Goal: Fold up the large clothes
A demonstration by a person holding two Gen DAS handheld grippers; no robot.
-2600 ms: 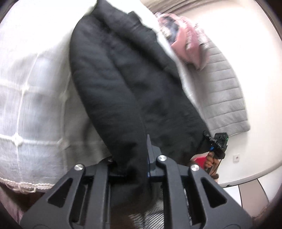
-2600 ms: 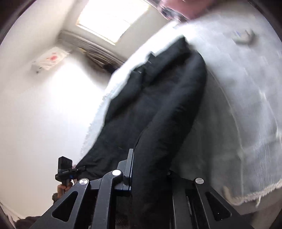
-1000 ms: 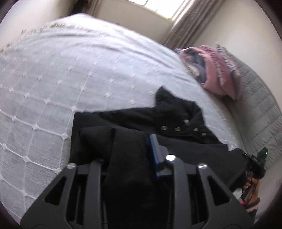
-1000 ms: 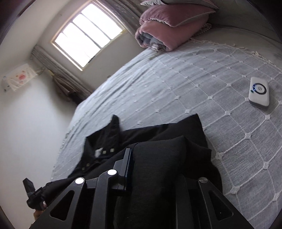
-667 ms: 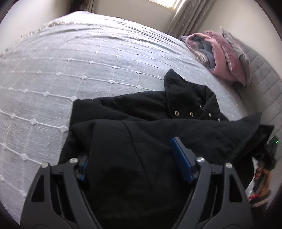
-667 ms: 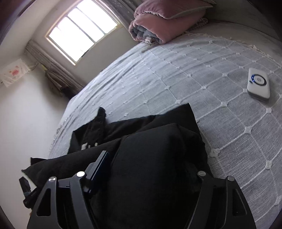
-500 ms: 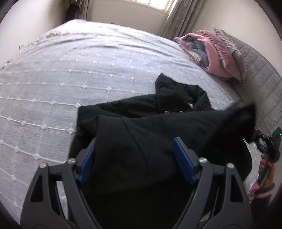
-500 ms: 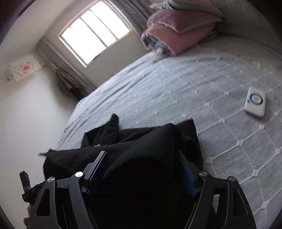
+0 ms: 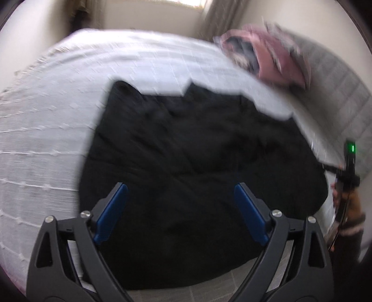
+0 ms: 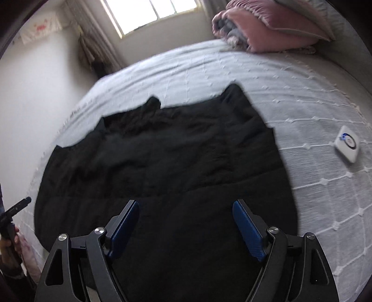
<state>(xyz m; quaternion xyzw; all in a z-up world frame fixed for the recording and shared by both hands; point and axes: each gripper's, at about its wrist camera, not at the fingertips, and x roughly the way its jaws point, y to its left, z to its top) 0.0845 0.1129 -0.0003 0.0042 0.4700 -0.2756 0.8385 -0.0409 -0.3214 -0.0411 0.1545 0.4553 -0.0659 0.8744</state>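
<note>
Both claws are spread wide and hold nothing: the left claw (image 9: 181,209) and right claw (image 10: 186,223) hang above the black coat (image 10: 162,162) spread on the bed (image 10: 302,104).

A wide bed covered by a pale grey-white woven bedspread (image 10: 232,69) with a raised grid of small knots fills the room. At its far end lies a pile of dusty-pink folded bedding (image 10: 267,27), resting against a grey quilted headboard (image 9: 337,93). A bright multi-pane window (image 10: 151,11) sits in the far wall and pours daylight over the bed, with brownish-grey curtains (image 10: 97,46) hanging beside it. The walls are plain off-white (image 10: 34,81). A small white rectangular device (image 10: 347,143) with a blue ring lies on the bedspread.
</note>
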